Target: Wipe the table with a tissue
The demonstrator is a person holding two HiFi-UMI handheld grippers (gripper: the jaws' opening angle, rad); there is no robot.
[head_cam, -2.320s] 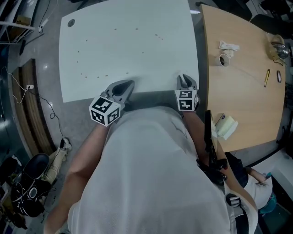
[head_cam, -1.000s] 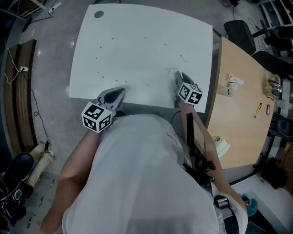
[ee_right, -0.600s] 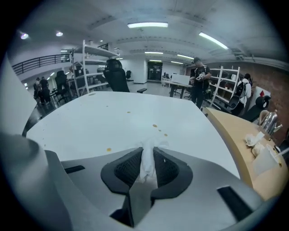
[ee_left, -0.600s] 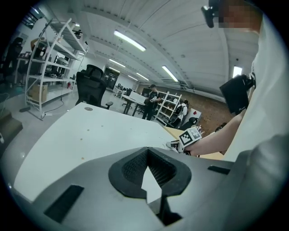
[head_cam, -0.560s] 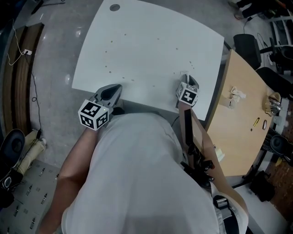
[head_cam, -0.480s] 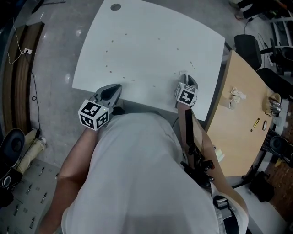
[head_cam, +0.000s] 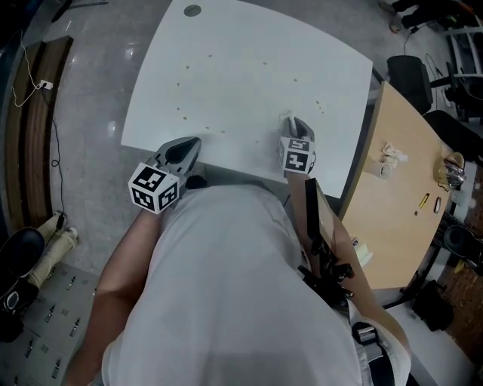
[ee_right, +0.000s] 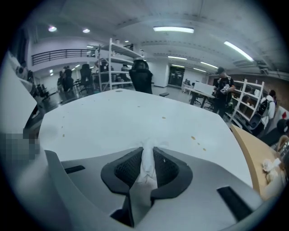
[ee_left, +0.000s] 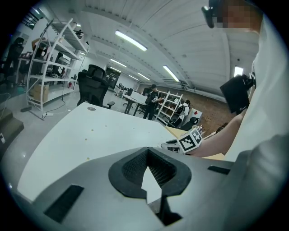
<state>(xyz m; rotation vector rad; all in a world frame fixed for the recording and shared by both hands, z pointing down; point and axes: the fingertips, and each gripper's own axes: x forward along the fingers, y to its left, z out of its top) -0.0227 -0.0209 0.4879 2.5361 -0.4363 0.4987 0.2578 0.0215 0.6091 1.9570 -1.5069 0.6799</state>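
Observation:
The white table (head_cam: 241, 68) carries small brown spots (head_cam: 318, 105); in the right gripper view these spots (ee_right: 193, 137) lie ahead of the jaws. My right gripper (head_cam: 293, 124) rests near the table's front edge, right of the middle. It is shut on a white tissue (ee_right: 148, 164) bunched upright between its pads, and the tissue's tip (head_cam: 287, 118) touches the tabletop. My left gripper (head_cam: 192, 143) hovers at the front edge further left, its jaws (ee_left: 146, 151) shut with nothing between them. From the left gripper view, the right gripper's marker cube (ee_left: 189, 140) shows above the table (ee_left: 90, 135).
A wooden table (head_cam: 400, 203) adjoins on the right with a crumpled tissue (head_cam: 394, 156), a tape roll (head_cam: 379, 170) and a pen (head_cam: 423, 203). A round hole (head_cam: 192, 10) marks the white table's far corner. An office chair (ee_left: 92, 85) and shelves (ee_left: 49, 67) stand beyond.
My right gripper has slid left along the table's front edge with the tissue and rolled its cube upward. The left gripper stays in place.

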